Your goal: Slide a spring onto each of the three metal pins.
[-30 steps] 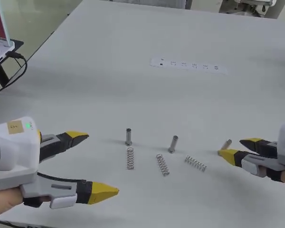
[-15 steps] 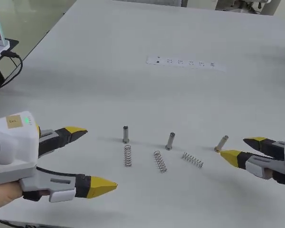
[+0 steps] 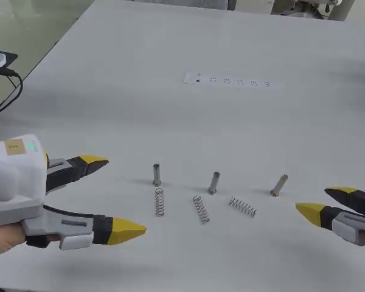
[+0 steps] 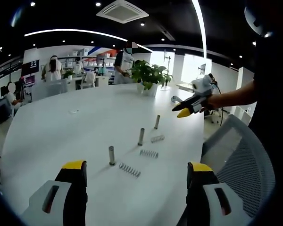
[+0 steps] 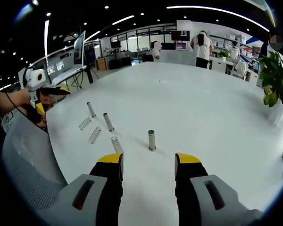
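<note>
I am working over a broad white workbench top [image 3: 170, 121]. My left gripper [image 3: 125, 196], grey and white with black jaws tipped in yellow, hangs above the near left of it. Its jaws are spread wide with nothing between them. The right gripper [image 3: 314, 200], of the same build, hangs at the near right. Its jaws are parted by a narrower gap and grip nothing either. Far across the top lies a flat white power strip [image 3: 231, 81], its long axis running left to right. Between the 2 grippers, 3 short silver metal pins stand on end in a row, their long axes pointing up from the surface: the left pin [image 3: 156, 174], the middle pin [image 3: 213, 182] and the right pin [image 3: 279, 185], well apart from one another. On my side of that row, 3 thin silver coil springs lie flat on the top. The left spring [image 3: 159, 202] lies just in front of the left pin, with its axis running straight toward it. The middle spring [image 3: 200, 208] is slanted, its far end angled to the left. The right spring [image 3: 241, 207] runs diagonally between the middle pin and the right pin, its near end toward the right gripper. No spring sits on a pin.
</note>
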Action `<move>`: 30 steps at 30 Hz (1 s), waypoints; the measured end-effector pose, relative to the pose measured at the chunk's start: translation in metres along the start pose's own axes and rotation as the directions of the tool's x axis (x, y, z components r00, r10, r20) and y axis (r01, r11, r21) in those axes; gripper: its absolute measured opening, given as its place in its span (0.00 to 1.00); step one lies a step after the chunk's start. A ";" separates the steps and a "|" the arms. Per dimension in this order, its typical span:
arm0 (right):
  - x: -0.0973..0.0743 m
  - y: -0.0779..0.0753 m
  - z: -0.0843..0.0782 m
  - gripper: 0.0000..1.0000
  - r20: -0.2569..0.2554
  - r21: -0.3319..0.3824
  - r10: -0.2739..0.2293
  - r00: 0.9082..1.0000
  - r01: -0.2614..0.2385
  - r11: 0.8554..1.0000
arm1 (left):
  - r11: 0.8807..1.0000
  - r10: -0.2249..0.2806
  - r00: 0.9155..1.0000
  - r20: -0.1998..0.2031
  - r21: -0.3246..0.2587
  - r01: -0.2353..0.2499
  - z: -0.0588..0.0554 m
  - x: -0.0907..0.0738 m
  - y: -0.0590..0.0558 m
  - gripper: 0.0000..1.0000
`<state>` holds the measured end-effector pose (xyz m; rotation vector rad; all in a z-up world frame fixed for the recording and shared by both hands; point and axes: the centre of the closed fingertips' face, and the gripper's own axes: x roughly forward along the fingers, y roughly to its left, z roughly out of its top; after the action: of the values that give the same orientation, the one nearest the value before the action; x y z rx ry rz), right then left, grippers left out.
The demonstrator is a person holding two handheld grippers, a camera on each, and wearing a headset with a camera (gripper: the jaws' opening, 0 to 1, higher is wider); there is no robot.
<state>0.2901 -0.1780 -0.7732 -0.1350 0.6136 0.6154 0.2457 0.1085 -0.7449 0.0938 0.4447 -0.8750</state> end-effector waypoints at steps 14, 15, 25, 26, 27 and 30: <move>-0.012 0.003 -0.017 0.42 -0.055 -0.026 0.017 0.998 -0.019 1.000 | 1.000 0.007 1.000 -0.005 -0.007 -0.007 -0.002 0.000 0.006 0.84; -0.012 0.004 -0.018 0.42 -0.059 -0.025 0.020 0.998 -0.022 0.999 | 1.000 0.007 1.000 -0.007 -0.006 -0.007 -0.003 0.001 0.006 0.84; -0.009 0.014 -0.024 0.41 -0.095 -0.042 0.054 0.994 -0.058 0.997 | 1.000 0.003 1.000 -0.004 -0.021 -0.003 -0.007 0.002 0.003 0.84; -0.007 0.016 -0.022 0.41 -0.095 -0.050 0.061 0.994 -0.066 0.997 | 1.000 0.004 1.000 -0.004 -0.020 -0.004 -0.007 0.001 0.003 0.84; -0.006 0.018 -0.021 0.40 -0.096 -0.055 0.067 0.993 -0.073 0.996 | 1.000 0.004 1.000 -0.005 -0.019 -0.004 -0.007 0.001 0.002 0.84; -0.002 0.024 -0.016 0.39 -0.096 -0.074 0.084 0.992 -0.091 0.993 | 1.000 0.004 1.000 -0.003 -0.021 -0.004 -0.007 0.000 0.002 0.84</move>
<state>0.2670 -0.1640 -0.7842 -0.2123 0.6882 0.7216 0.2447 0.1117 -0.7515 0.0772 0.4564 -0.8665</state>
